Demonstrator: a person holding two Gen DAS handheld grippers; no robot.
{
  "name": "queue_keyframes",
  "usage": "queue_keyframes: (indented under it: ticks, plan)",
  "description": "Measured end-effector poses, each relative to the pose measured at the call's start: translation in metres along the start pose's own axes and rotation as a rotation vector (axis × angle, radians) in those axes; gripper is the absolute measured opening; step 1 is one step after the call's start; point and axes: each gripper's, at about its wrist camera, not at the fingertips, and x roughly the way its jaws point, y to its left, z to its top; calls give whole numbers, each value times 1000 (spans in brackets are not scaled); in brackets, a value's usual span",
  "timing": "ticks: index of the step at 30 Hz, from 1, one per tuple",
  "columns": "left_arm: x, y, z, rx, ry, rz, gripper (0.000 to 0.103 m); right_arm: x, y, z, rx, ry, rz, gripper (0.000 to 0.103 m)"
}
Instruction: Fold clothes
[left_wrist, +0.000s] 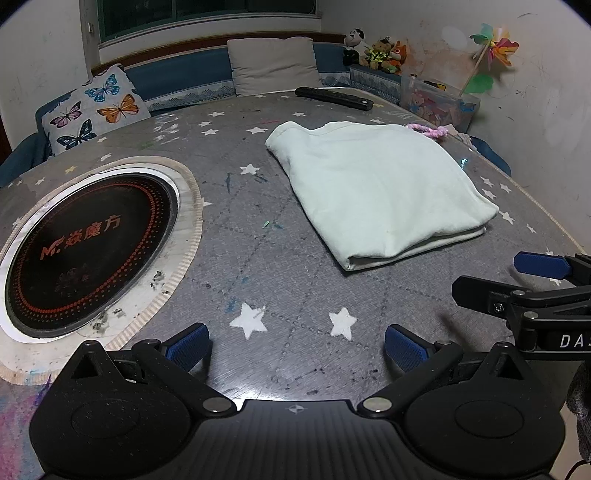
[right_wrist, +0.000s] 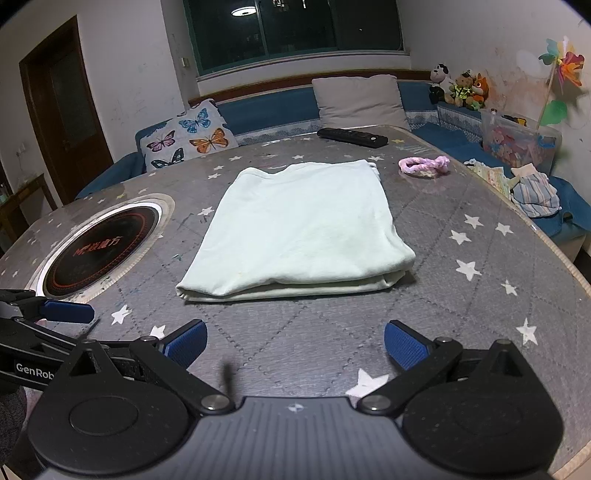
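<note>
A pale mint garment (left_wrist: 380, 188) lies folded into a thick rectangle on the grey star-patterned table (left_wrist: 258, 236); the right wrist view shows the same garment (right_wrist: 299, 229) straight ahead with its folded edge toward me. My left gripper (left_wrist: 295, 345) hovers open over bare table, short of the garment and to its left, holding nothing. My right gripper (right_wrist: 295, 343) is open too, just in front of the garment's near edge, with nothing between its blue pads (right_wrist: 404, 349). Each gripper shows at the edge of the other's view.
A round black induction hob (left_wrist: 92, 251) is set into the table on the left. A black remote (right_wrist: 352, 137) and a pink hair band (right_wrist: 424, 165) lie at the far side. Cushions, plush toys and a toy box (right_wrist: 517, 142) line the blue bench behind.
</note>
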Motion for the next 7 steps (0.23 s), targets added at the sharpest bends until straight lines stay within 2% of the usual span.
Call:
queue_keyframes:
  ticks: [7]
  plan:
    - [0, 0, 0, -3, 2, -2, 103, 1, 0, 0, 0, 2, 2, 103]
